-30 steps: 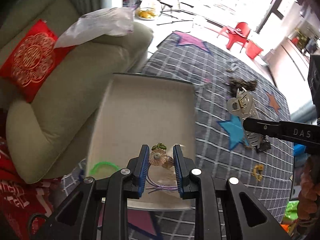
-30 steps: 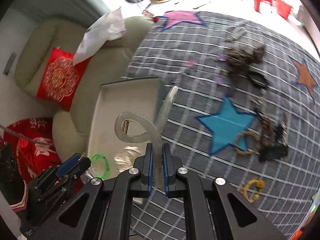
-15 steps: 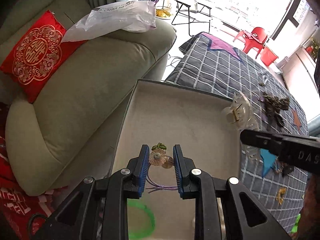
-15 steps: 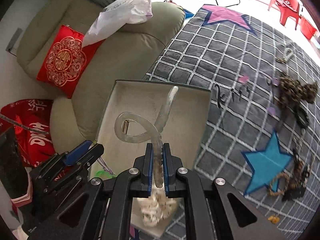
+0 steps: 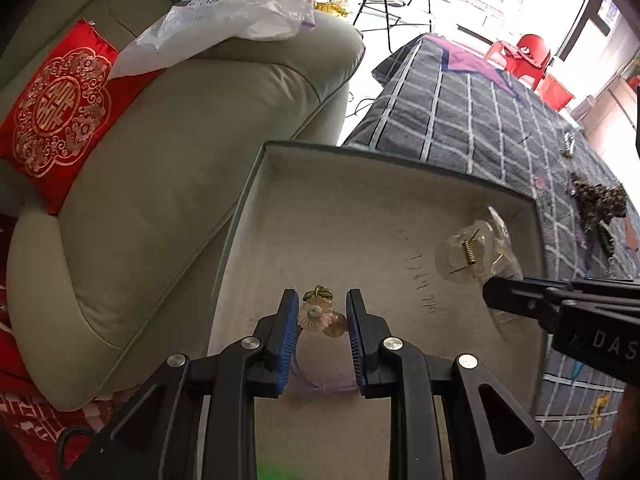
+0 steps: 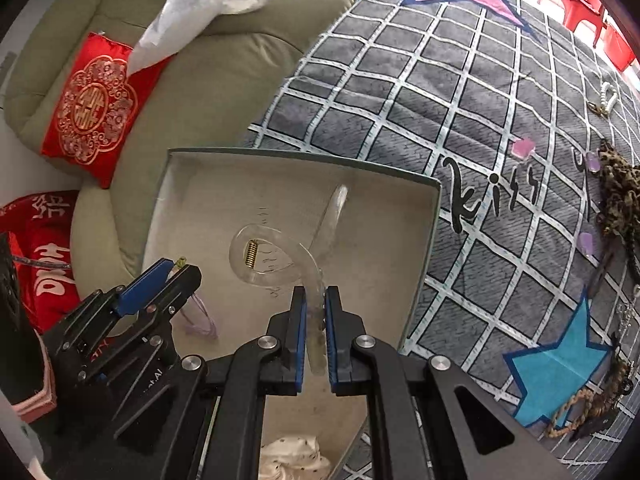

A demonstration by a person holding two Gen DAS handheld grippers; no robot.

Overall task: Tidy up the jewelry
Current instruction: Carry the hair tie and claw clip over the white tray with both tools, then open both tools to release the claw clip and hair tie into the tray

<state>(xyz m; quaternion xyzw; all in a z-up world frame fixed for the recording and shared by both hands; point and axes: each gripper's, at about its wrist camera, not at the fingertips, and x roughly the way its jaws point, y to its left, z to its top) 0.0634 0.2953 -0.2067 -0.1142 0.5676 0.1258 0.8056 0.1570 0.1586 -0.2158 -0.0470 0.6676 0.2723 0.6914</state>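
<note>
My left gripper (image 5: 322,312) is shut on a flower hair tie (image 5: 316,314) with a pink blossom, a gold charm and a lilac elastic loop, held over the beige box (image 5: 360,200). My right gripper (image 6: 315,312) is shut on a clear hair claw clip (image 6: 276,258) with a brass spring, also hanging over the box (image 6: 380,208). In the left wrist view the clear clip (image 5: 476,252) and the right gripper (image 5: 492,292) come in from the right. In the right wrist view the left gripper (image 6: 180,268) sits at the left with the lilac loop (image 6: 198,320) dangling below it.
The box rests on a grey checked blanket (image 6: 460,100) with stars. A leopard scrunchie (image 6: 620,188), braided ties (image 6: 584,404), a small white clip (image 6: 608,96) and a yellow clip (image 5: 598,410) lie on it. A white spotted item (image 6: 292,460) lies inside the box. A green sofa (image 5: 160,160) with a red cushion stands left.
Both grippers have sunk toward the box and moved over it, each keeping its hold. The box looks larger and the clear clip now hangs inside its outline.
</note>
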